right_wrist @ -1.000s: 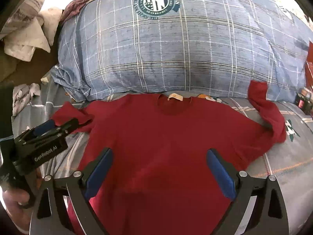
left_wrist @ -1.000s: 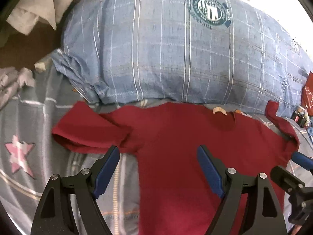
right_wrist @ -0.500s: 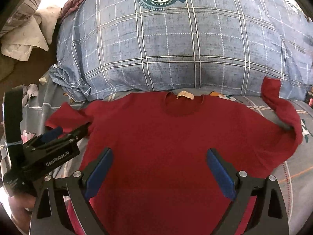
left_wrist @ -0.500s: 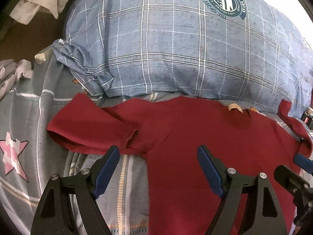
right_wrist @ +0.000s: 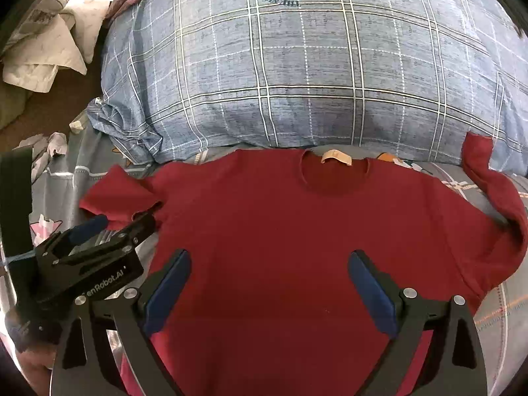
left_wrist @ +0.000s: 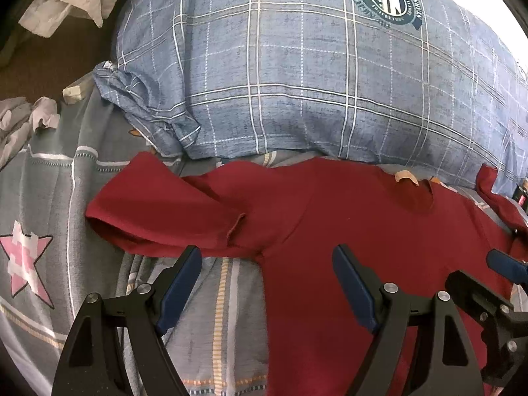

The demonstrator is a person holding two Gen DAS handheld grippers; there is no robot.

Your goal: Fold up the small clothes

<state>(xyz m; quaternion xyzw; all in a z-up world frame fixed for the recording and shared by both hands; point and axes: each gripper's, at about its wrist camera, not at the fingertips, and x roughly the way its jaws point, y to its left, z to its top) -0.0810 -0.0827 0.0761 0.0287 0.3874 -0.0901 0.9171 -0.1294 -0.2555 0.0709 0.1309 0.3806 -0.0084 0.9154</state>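
L wrist view: left gripper (left_wrist: 267, 283) jaws wide apart, holding nothing; hovers over the armpit area of the red t-shirt (left_wrist: 346, 250); L pad over bare bedsheet (left_wrist: 49, 198), R pad over shirt body
shirt pos: flat on sheet, collar twd plaid pillow (left_wrist: 297, 82), tag showing at neck; looks laid out as prep for fold
left sleeve (left_wrist: 158, 211): spread out sideways on sheet, small pucker at seam; prob 1st fold target since the gripper sits just below it
other tool: right gripper (left_wrist: 505, 265) tip visible at R edge, over shirt's far side
clutter: white cloth (left_wrist: 62, 3) top L, off the bed area; not in the way

R wrist view: right gripper (right_wrist: 269, 287) jaws also wide open, empty; centred over shirt (right_wrist: 297, 231) chest, both pads above red fabric; can't tell if touching cloth
right sleeve (right_wrist: 495, 198): not flat; end flipped up against pillow (right_wrist: 297, 66), twisted along its length; needs straightening or folding in before body fold, my guess
left gripper (right_wrist: 109, 227): seen at L, tip near the left sleeve hem; its jaw gap not readable from this angle
stage: early; no fold visible yet, both tools positioned for sleeve grabs
risk: thin knit may drag the layer below; pinch top layer edge only
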